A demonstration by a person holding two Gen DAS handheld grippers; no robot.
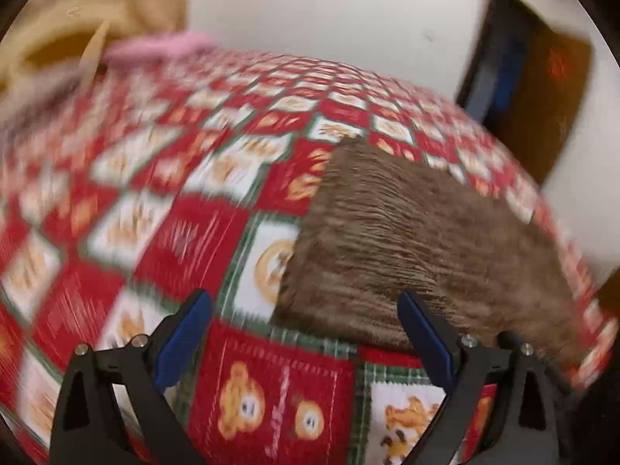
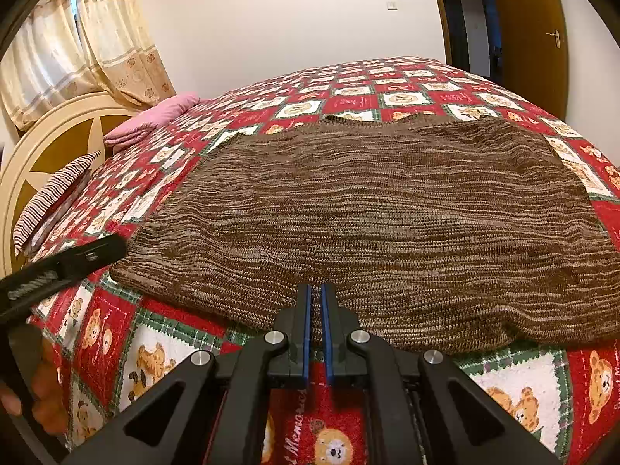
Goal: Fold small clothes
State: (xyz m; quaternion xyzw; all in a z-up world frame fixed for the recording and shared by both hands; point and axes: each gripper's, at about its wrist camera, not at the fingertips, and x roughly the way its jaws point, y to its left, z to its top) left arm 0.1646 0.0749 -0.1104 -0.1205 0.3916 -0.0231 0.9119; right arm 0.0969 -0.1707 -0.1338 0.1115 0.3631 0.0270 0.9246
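- A brown knitted sweater (image 2: 387, 213) lies flat on the bed's red teddy-bear bedspread (image 2: 387, 89), just ahead of the right hand-held gripper (image 2: 317, 298).
- The right hand-held gripper's jaws are nearly closed at the sweater's near edge; whether they pinch fabric is unclear.
- The left hand-held gripper (image 1: 306, 306) hovers wide open, sweater (image 1: 407, 248) ahead-right.
- A pink pillow (image 2: 155, 116) lies far left, near the headboard (image 2: 50, 139).

Bedspread (image 2: 294, 418) near edge: we read "Sweet Memories" in part, in white letters.
Door (image 2: 521, 19): we see a red sign we cannot read.
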